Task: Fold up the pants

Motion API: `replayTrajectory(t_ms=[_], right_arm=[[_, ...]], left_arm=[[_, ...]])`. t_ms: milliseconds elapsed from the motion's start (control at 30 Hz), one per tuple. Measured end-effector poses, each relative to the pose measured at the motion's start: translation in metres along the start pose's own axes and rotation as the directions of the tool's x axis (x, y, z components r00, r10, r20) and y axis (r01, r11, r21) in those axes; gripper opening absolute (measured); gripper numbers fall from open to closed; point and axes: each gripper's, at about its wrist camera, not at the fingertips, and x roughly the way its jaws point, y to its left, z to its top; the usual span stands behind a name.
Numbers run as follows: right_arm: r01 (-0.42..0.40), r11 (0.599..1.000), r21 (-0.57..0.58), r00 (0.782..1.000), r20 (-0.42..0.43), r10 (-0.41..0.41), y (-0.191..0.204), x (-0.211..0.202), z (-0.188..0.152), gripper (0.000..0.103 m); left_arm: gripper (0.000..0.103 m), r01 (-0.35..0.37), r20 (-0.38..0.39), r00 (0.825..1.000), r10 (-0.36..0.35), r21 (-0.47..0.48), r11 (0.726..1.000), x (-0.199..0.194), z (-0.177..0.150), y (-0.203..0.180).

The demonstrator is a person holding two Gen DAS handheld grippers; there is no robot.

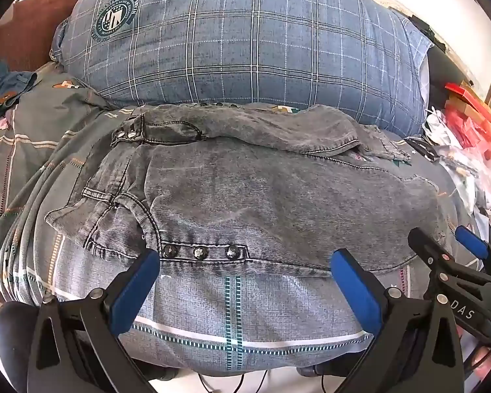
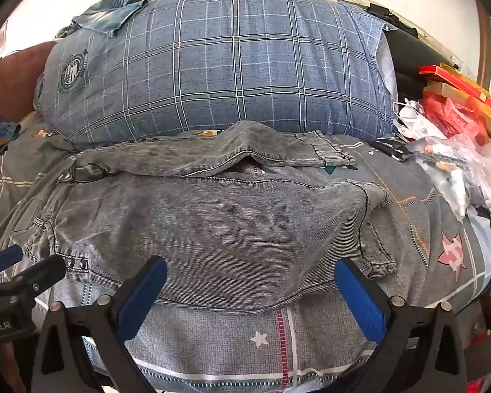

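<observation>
Pants [image 1: 262, 196], grey denim, lie spread across the bed [image 1: 232, 321] at mid-frame, below the plaid pillow [image 1: 245, 42]. Left claw [image 1: 245, 281] and right claw [image 2: 250, 290] hover at the pants' lower edge, both spread wide apart, gripping nothing.

Blue plaid pillow [image 1: 245, 42] on grey patterned bedsheet [image 1: 232, 308]; plastic bags [image 2: 455, 163], red boxes [image 2: 458, 82] at right.
</observation>
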Motion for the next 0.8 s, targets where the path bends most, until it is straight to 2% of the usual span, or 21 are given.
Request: replayTrajectory(t_ms=[467, 800], right_arm=[[-0.002, 1.0, 0.004, 1.0, -0.01, 0.002, 0.0009, 0.0033, -0.0021, 0.103], [-0.003, 1.0, 0.008, 1.0, -0.006, 0.003, -0.0007, 0.0029, -0.0012, 0.103]], left_arm=[[0.103, -0.008, -0.006, 1.0, 0.008, 0.004, 1.0, 0.0028, -0.0051, -0.0014], [0.103, 0.014, -0.005, 1.0, -0.014, 0.009, 1.0, 0.0006, -0.0023, -0.0025]])
